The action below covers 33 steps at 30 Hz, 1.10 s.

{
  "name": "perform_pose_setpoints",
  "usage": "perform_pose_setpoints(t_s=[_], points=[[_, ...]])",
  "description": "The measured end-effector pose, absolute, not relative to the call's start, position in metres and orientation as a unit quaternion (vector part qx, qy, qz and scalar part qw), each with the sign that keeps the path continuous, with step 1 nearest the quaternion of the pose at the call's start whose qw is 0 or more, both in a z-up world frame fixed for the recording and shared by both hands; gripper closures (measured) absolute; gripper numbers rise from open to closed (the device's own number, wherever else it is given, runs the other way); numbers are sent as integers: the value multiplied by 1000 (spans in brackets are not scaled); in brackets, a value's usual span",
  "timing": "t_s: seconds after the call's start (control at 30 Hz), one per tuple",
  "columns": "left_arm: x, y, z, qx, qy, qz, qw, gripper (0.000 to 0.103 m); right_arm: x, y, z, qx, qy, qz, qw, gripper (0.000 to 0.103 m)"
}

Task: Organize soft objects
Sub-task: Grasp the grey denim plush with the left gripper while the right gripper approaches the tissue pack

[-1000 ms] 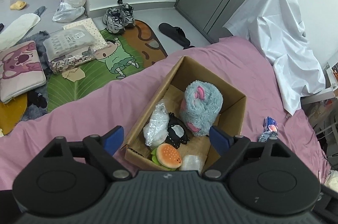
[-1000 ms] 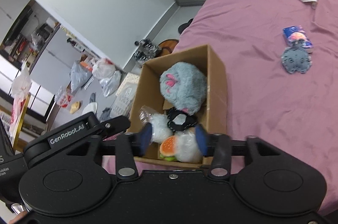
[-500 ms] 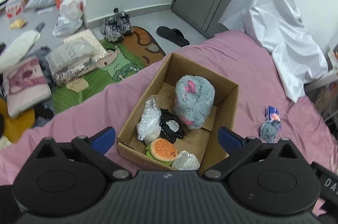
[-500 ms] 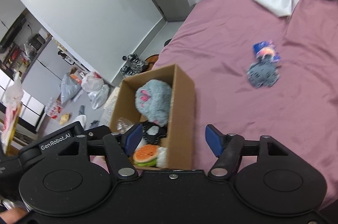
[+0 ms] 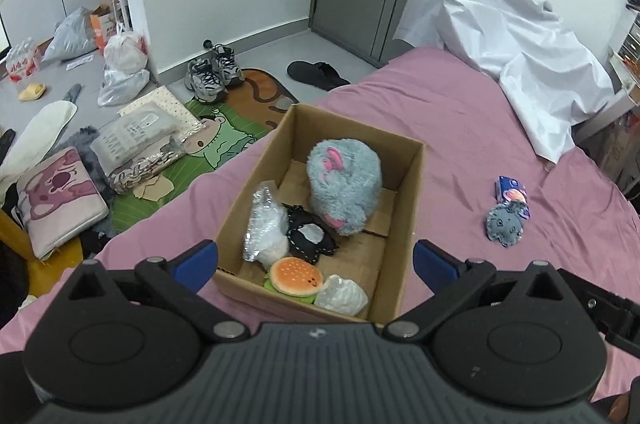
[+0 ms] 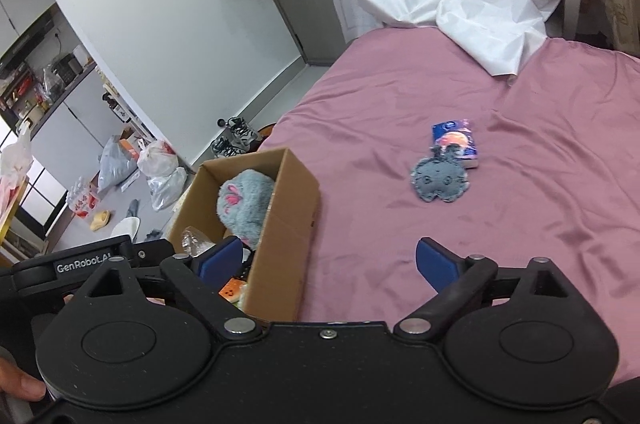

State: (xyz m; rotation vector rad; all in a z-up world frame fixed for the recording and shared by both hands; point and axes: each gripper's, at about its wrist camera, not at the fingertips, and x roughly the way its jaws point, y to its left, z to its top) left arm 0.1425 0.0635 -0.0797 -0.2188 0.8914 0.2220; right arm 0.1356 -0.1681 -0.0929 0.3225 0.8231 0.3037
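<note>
- Right wrist view is showing the right gripper (image 6: 326, 262) hovering over the pink satin bedsheet (image 6: 540, 192), its 2 blue-padded fingers (image 6: 436, 264) spread wide and gripping nothing.
- Lying flat on the sheet, well to the right of the open brown cardboard box (image 6: 288, 224), is the small flat grey-blue plush creature (image 6: 440, 180), the 1 soft thing not yet boxed; its top edge is overlapping a blue printed packet (image 6: 456, 140).
- Left wrist view is showing the left gripper (image 5: 316, 264) hanging above the box's near end, likewise released and empty.
- Sitting inside the box are a large fluffy grey-blue plush with pink ears (image 5: 344, 196), a black-and-white plush (image 5: 310, 234), a round orange burger-shaped plush (image 5: 296, 278) and 2 crinkly clear-wrapped bundles (image 5: 264, 224).
- The flat plush is looking light, limp and squashable, so it is probably going to sag from wherever it is pinched and is unlikely to be damaged by pressure.
- Pinching across its thicker middle, away from the frilled lower edge, is seeming the safest hold; a grasp near its top is risking catching the packet too.
- The satin is looking slick, so the toy may be sliding ahead of closing fingers.
</note>
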Motion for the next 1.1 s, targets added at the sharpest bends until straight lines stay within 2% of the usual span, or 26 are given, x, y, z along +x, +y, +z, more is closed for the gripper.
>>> perform_pose_setpoints(t_s=[0.47, 0.57, 0.67, 0.8, 1.1], points=[[143, 21, -75, -77, 424, 87, 898, 0, 129, -224, -102, 175, 383, 132, 897, 8], [145, 11, -74, -72, 423, 83, 899, 0, 129, -233, -104, 175, 382, 129, 898, 6], [148, 2, -73, -69, 422, 81, 901, 0, 130, -240, -106, 176, 379, 128, 899, 0], [153, -10, -74, -71, 421, 76, 901, 0, 133, -248, -110, 176, 379, 130, 899, 0], [176, -42, -82, -58, 432, 68, 897, 0, 149, -281, -124, 241, 367, 113, 891, 0]])
